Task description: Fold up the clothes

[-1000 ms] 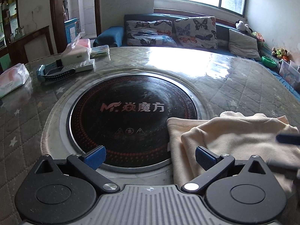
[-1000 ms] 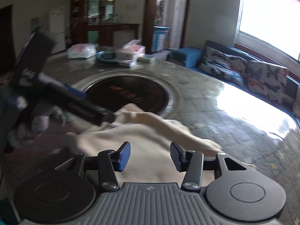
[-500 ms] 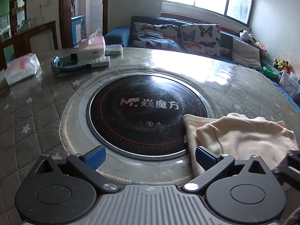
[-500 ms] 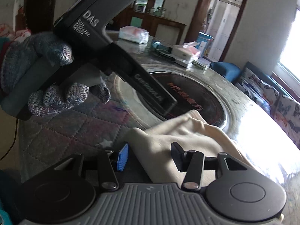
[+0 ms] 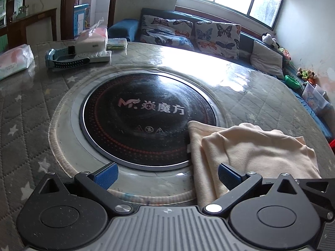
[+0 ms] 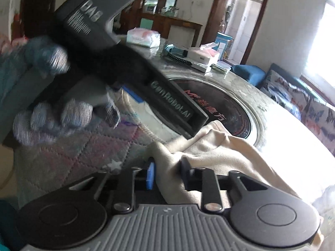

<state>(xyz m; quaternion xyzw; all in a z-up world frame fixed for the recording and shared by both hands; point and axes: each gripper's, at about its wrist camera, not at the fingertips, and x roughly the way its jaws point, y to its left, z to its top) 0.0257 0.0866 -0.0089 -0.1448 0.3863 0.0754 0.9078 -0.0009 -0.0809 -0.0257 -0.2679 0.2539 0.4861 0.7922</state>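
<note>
A cream garment (image 5: pixel 251 150) lies bunched on the round table, its left edge over the rim of the black hotplate (image 5: pixel 146 117). My left gripper (image 5: pixel 167 174) is open and empty, its right finger beside the garment's near edge. In the right wrist view the garment (image 6: pixel 219 154) runs between the jaws of my right gripper (image 6: pixel 167 176), which stand partly apart with the cloth edge between them. The left gripper's body (image 6: pixel 129 67), held by a gloved hand (image 6: pixel 62 115), fills the upper left of that view.
Tissue packs (image 5: pixel 14 60), a blue device (image 5: pixel 62 58) and a white box (image 5: pixel 92 41) sit at the table's far left. A sofa with butterfly cushions (image 5: pixel 188 33) stands behind the table. Toys and bins (image 5: pixel 309 87) line the right wall.
The left gripper has pulled back and left from the garment. The right gripper has moved in on the garment's edge, so cloth now lies between its jaws.
</note>
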